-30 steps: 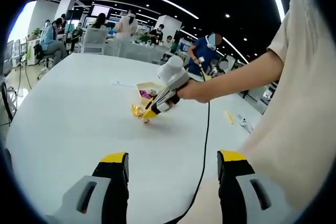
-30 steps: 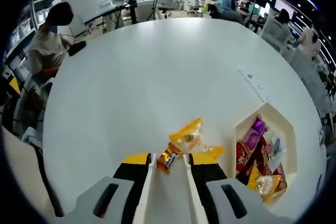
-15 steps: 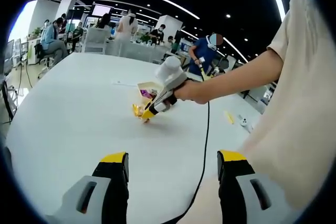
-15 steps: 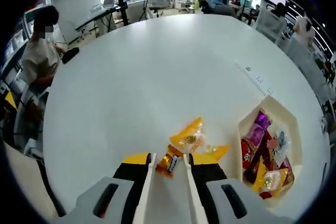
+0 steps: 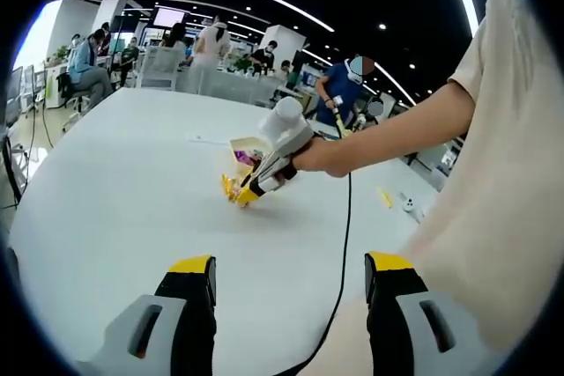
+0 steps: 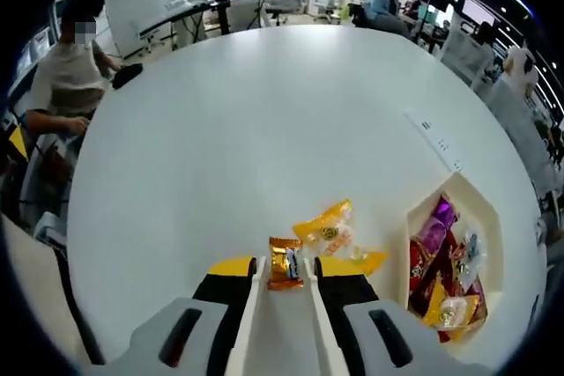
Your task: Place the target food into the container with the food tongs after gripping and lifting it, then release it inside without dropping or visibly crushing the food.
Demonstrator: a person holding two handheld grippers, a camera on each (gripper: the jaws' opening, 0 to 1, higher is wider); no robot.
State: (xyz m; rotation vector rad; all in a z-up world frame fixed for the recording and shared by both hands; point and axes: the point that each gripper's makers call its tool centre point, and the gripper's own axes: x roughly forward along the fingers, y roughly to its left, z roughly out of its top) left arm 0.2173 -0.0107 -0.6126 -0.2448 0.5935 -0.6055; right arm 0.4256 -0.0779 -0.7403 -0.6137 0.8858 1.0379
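Note:
A small orange-wrapped candy [image 6: 284, 263] sits between the white tong blades of my right gripper [image 6: 284, 272], which is shut on it. Just beyond lie a yellow packet [image 6: 326, 228] and a second yellow one [image 6: 363, 261], apart from the candy. The white hexagonal container [image 6: 438, 188] at the right holds several wrapped sweets. In the left gripper view, the right gripper [image 5: 269, 158] is held by a hand, tips down on the sweets [image 5: 234, 189] beside the container [image 5: 246, 143]. My left gripper [image 5: 289, 264] hovers open over the near table with nothing between its jaws.
The round white table [image 6: 256, 121] has wide free surface beyond the sweets. A flat white strip [image 6: 434, 141] lies near the container. A black cable [image 5: 344, 244] runs across the table. A small yellow item [image 5: 385, 197] lies at the right. People sit around the room's edges.
The orange candy has turned from tilted to straight between the tong tips and come clear of the yellow packet. The right gripper view has shifted slightly. The left gripper has stayed still.

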